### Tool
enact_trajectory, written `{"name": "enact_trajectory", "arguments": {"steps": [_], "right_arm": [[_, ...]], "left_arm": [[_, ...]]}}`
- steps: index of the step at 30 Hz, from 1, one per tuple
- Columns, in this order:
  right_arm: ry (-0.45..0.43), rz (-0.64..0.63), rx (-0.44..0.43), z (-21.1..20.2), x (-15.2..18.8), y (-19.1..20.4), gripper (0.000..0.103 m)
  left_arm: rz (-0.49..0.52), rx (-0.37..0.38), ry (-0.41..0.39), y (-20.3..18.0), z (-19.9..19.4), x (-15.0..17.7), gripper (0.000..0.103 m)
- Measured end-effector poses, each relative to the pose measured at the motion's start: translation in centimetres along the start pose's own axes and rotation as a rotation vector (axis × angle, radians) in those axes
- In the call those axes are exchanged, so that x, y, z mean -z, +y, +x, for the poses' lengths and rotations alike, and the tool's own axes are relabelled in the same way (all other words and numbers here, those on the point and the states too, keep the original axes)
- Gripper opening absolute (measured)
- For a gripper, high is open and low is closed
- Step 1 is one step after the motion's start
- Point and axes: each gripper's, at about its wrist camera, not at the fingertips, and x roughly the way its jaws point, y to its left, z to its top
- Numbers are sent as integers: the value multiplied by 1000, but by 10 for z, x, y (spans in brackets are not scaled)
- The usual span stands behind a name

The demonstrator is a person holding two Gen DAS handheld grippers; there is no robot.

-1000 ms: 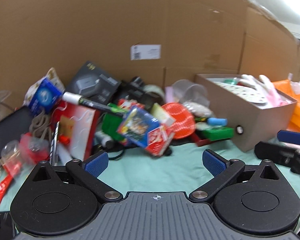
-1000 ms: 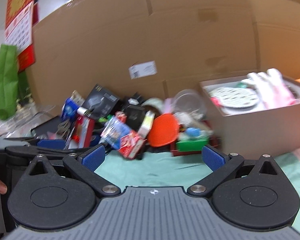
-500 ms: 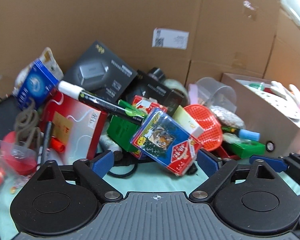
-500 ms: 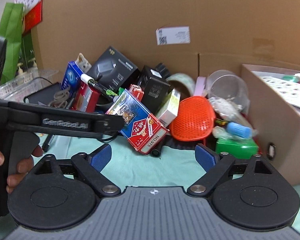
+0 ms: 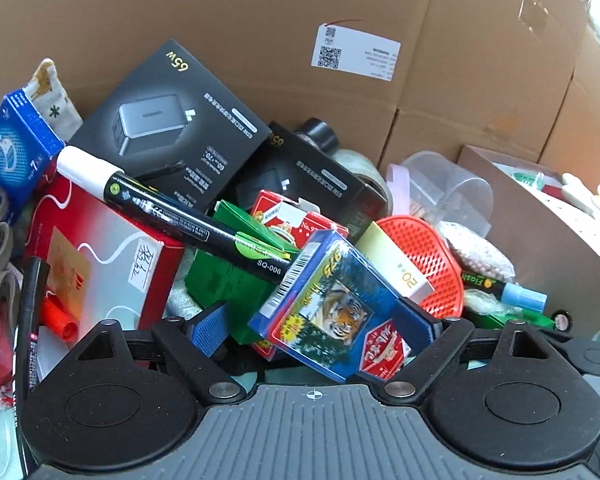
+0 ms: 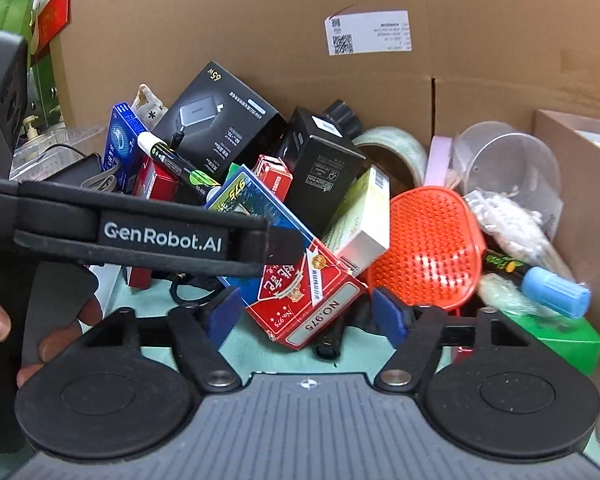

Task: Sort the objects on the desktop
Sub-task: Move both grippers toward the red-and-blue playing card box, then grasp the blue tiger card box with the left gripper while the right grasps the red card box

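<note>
A blue-and-red playing card box with a tiger picture [image 5: 336,312] lies tilted at the front of a pile of desk clutter; it also shows in the right wrist view [image 6: 296,264]. My left gripper [image 5: 312,320] is open with its blue pads on either side of the box, not closed on it. My right gripper [image 6: 304,312] is open just in front of the same box's red end. The left gripper's black arm [image 6: 140,236] crosses the right wrist view. A black marker with a white cap [image 5: 172,216] lies across the pile.
Around the card box lie black charger boxes [image 5: 172,128], a red box [image 5: 100,256], a green box [image 5: 228,272], an orange mesh scoop [image 6: 428,248], a tape roll [image 6: 396,152], a clear cup [image 6: 508,160] and a blue-capped marker [image 6: 540,280]. A cardboard wall [image 5: 260,20] stands behind; an open cardboard box [image 5: 548,232] stands right.
Both grippers moved forward into the pile. The card box went from well ahead of them to between the left gripper's pads, and the right gripper came up close to it.
</note>
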Motion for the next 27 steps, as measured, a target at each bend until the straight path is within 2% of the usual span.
{"name": "enact_trajectory", "arguments": {"steps": [1,5,11,13,15,18,19,20,23,26,27], "right_arm": [[-1,5,-6,1,0,-1,66],[-9,14,-13,-1,1,-1,48],[-12,28,-13,-7,1,-1,46],[-12,18,3,-11,3,1,46],[-26,27,-26,-18,4,0,44],[-24,17,-41,-26,7,2,44],[-24,5,-27,-27,9,3,45],[-21,-1,-18,-28,10,3,49],[-15,15,-2,-29,12,-3,55],[-18,16,-4,-25,12,-7,67],[-14,11,-5,-23,13,-7,68]], "left_arm": [[7,-2,-1,-2,1,-1,87],[29,-18,-10,-6,-6,1,73],[26,-32,5,-8,-18,4,52],[20,-21,22,-8,-21,6,42],[13,15,44,-9,-24,9,36],[5,18,51,-15,-28,16,36],[7,21,53,-16,-30,18,51],[6,22,57,-16,-30,19,55],[-4,10,60,-16,-26,22,63],[-20,5,69,-13,-20,19,66],[-23,5,70,-12,-18,18,67]]}}
